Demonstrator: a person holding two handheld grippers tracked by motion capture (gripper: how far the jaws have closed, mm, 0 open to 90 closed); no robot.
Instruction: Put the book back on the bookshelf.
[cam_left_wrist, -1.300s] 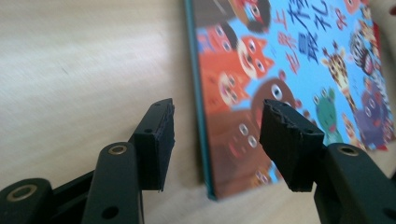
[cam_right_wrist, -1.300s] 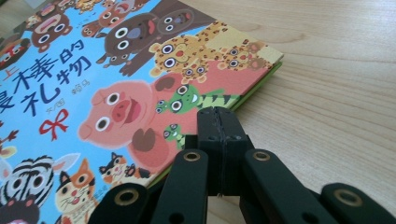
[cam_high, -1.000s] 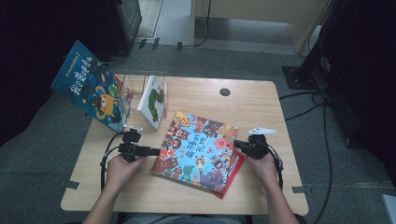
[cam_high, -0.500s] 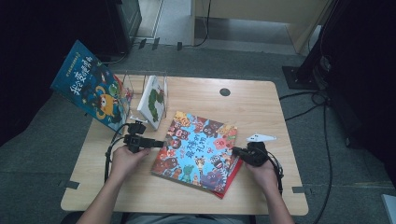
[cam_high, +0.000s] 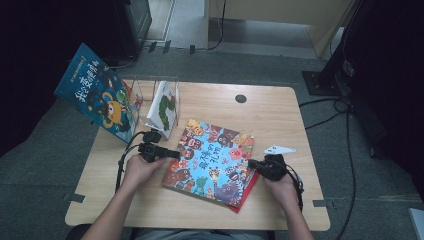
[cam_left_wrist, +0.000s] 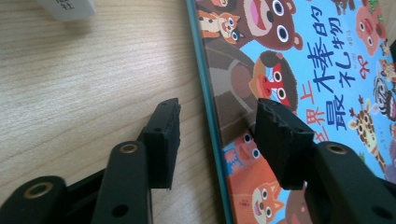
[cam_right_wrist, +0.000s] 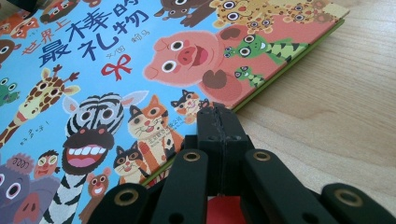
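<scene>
A colourful animal picture book (cam_high: 215, 160) lies flat mid-table on top of a red book (cam_high: 244, 199). My left gripper (cam_high: 172, 153) is at its left edge. In the left gripper view the gripper (cam_left_wrist: 217, 135) is open and straddles the teal spine (cam_left_wrist: 212, 107), one jaw over the wood, the other over the cover. My right gripper (cam_high: 252, 163) is at the book's right edge. In the right gripper view it (cam_right_wrist: 217, 116) is shut, its tips at the cover's edge (cam_right_wrist: 280, 70), with nothing visible between them. Red (cam_right_wrist: 224, 210) shows beneath the jaws.
A blue book (cam_high: 97, 95) leans off the table's left rear corner. A clear stand holds a white and green book (cam_high: 164, 107) just behind my left gripper. A white paper scrap (cam_high: 279, 149) lies by the right hand. Bare wooden table (cam_high: 280, 115) stretches behind.
The left gripper has edged right to the book's left edge. The right gripper has moved nearer and leftward to the book's right edge.
</scene>
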